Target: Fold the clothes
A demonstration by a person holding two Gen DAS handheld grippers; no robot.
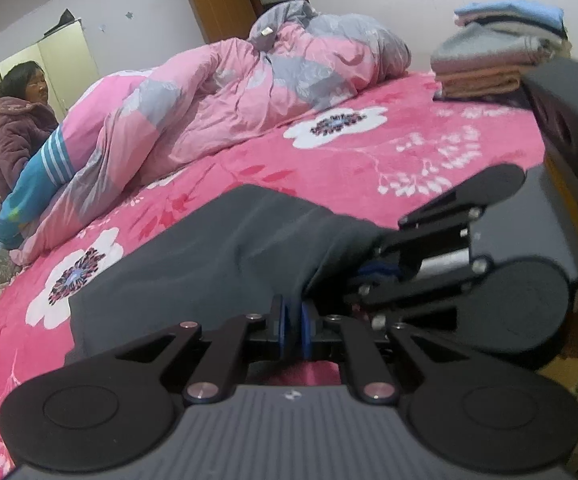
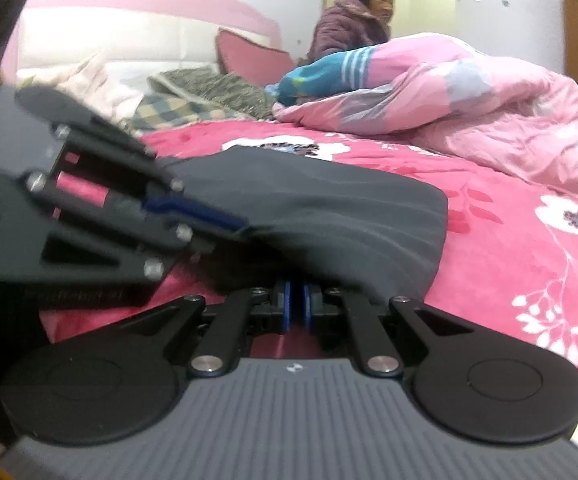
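A dark grey garment point(image 1: 209, 264) lies spread on the pink floral bed sheet point(image 1: 369, 168). In the left wrist view my left gripper point(image 1: 295, 322) is shut on the garment's near edge, its blue pads almost touching with cloth between them. Just to its right, my right gripper point(image 1: 373, 272) pinches the same edge, which rises in a fold. The right wrist view shows the right gripper point(image 2: 297, 306) shut on the grey garment point(image 2: 329, 208), with the left gripper point(image 2: 209, 220) close by on the left, also clamped on the cloth.
A rumpled pink and grey quilt point(image 1: 229, 92) fills the bed's far side. A stack of folded clothes point(image 1: 489, 56) sits at the back right. A person in a purple robe point(image 2: 349, 28) sits beyond the quilt. Pillows point(image 2: 201, 92) lie by the headboard.
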